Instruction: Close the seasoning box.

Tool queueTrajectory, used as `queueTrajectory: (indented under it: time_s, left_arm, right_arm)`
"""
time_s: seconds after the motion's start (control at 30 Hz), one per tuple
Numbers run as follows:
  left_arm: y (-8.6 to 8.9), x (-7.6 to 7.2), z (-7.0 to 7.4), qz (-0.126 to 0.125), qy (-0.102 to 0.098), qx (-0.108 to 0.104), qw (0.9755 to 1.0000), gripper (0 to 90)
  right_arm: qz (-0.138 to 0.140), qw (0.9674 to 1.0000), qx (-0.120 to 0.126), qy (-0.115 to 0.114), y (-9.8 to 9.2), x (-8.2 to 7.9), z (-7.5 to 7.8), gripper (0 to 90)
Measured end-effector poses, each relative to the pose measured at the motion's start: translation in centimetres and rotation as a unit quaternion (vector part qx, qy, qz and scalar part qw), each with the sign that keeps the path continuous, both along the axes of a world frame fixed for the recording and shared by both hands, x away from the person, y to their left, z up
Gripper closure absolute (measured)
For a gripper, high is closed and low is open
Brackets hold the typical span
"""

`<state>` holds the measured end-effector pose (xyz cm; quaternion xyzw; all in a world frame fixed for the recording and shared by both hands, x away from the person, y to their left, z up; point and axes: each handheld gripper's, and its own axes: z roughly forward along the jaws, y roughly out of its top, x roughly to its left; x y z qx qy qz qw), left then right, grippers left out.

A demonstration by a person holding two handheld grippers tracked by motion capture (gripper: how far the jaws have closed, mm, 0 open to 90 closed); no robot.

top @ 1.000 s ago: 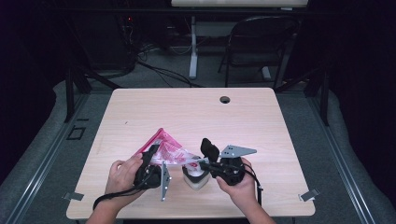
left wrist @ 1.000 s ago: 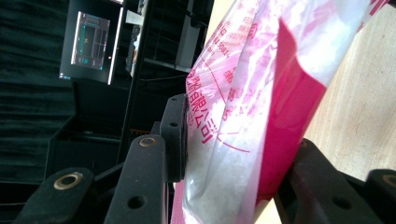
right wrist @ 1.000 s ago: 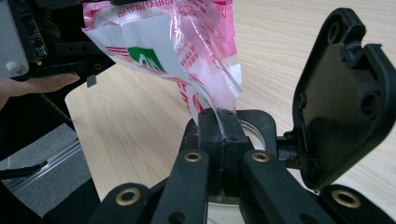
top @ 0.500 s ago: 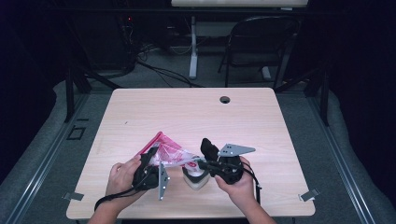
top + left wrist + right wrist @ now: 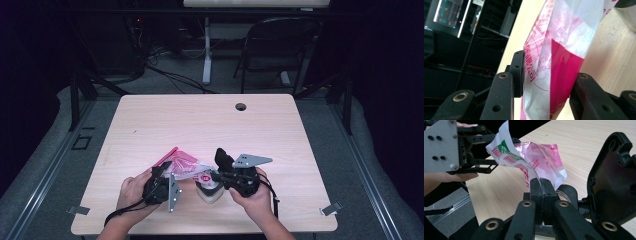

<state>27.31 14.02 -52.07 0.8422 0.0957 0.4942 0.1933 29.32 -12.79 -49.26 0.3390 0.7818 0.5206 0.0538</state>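
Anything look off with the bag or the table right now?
Nothing spilled or torn that I can see. The plastic bag is crumpled and stretched between the left gripper and right gripper, which pinches its edge.

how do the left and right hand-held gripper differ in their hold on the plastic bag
The right hand-held gripper has its jaws pressed together, pinching a thin edge of the plastic bag. The left hand-held gripper has its jaws apart, the bag's bulkier pink-printed part standing between them. Both hold the same bag just above the table.

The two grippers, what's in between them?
The pink bag stretches between the left gripper and right gripper, seen in the high view.
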Motion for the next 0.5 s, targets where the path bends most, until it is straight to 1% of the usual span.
queueTrajectory:
  time_s: [0.03,0.07,0.1,0.13,0.17,0.43,0.5]
  left_arm:
    - [0.01,0.05,-0.11,-0.001,0.002,-0.006,1.0,66.3]
    - [0.08,0.08,-0.14,0.0,0.005,-0.004,1.0,66.2]
    - [0.07,0.11,-0.29,-0.001,0.007,-0.013,0.9999,66.2]
    - [0.14,0.16,-0.32,-0.001,0.012,-0.012,0.9998,66.3]
    - [0.14,0.19,-0.42,-0.002,0.013,-0.019,0.9997,66.2]
    - [0.25,0.35,-0.87,-0.001,0.029,-0.032,0.9991,66.2]
    - [0.3,0.42,-1.02,-0.001,0.037,-0.039,0.9986,66.2]
  right_arm:
    - [-0.001,1.0,0.004,0.0,0.08,-0.01,-0.02,90.0]
    - [-0.001,1.0,0.003,0.0,0.09,-0.01,-0.01,90.0]
    - [0.0,1.0,0.003,-0.002,0.17,0.01,-0.02,90.0]
    - [0.0,1.0,0.007,-0.001,0.25,0.01,-0.04,90.0]
    - [0.001,1.0,0.004,-0.002,0.3,0.01,-0.02,90.0]
    - [0.004,1.0,0.004,-0.003,0.47,0.12,-0.01,89.8]
    - [0.004,1.0,0.005,-0.002,0.55,0.13,-0.04,89.6]
